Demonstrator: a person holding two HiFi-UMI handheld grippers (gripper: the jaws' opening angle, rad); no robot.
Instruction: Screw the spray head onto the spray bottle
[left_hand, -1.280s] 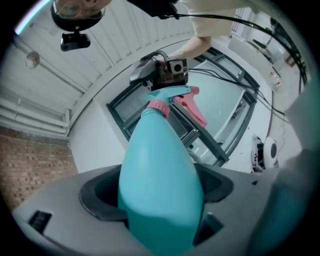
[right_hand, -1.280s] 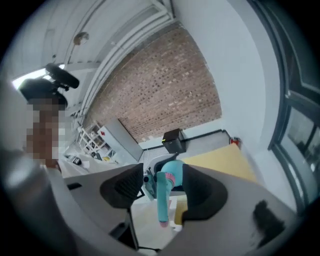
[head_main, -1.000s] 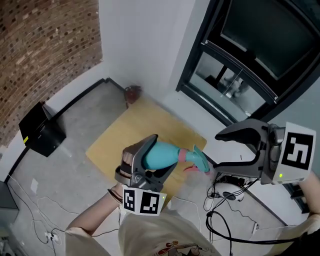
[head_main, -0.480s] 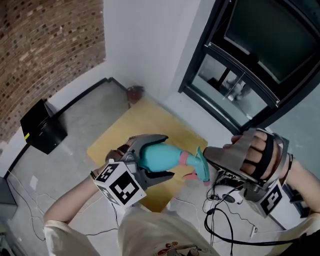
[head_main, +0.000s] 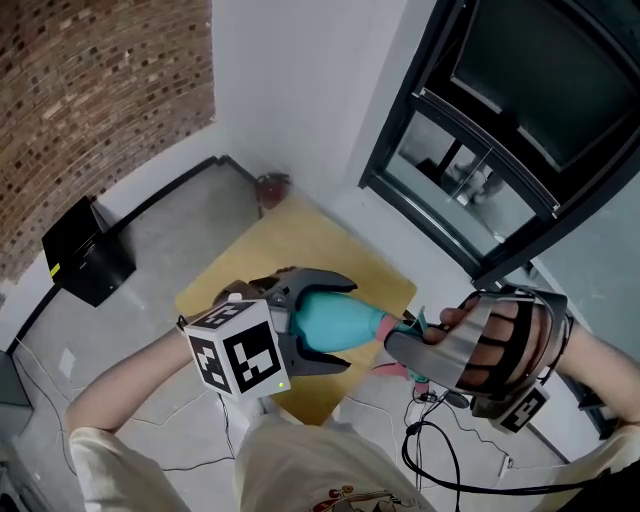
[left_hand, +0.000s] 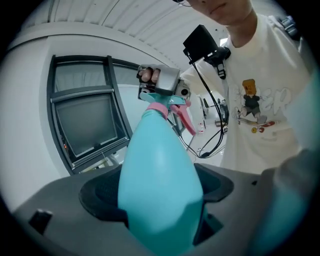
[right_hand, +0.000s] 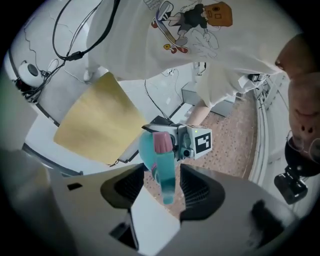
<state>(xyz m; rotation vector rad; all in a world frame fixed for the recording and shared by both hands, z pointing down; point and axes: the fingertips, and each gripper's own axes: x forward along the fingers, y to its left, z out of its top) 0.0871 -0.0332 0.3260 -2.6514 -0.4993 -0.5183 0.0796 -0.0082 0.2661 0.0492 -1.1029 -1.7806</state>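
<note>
The teal spray bottle (head_main: 325, 315) lies roughly level in mid-air, with my left gripper (head_main: 342, 325) shut on its body. In the left gripper view the bottle (left_hand: 160, 180) fills the space between the jaws. Its pink collar (left_hand: 157, 107) and the spray head (left_hand: 172, 102) with a pink trigger point away from me. My right gripper (head_main: 408, 345) is shut on the spray head (head_main: 410, 330) at the bottle's neck. The right gripper view shows the teal head (right_hand: 166, 177) between the pads, with the left gripper's marker cube (right_hand: 200, 141) behind the bottle (right_hand: 146, 150).
Below the bottle lies a yellow wooden board (head_main: 290, 250) on the grey floor. A black box (head_main: 85, 265) sits by the brick wall at the left. Black cables (head_main: 440, 440) trail at the lower right. A dark-framed window (head_main: 500, 150) stands behind.
The right gripper, open and apart from the spray head a second ago, has turned over and closed on it. The left gripper has rolled, so its marker cube now faces up.
</note>
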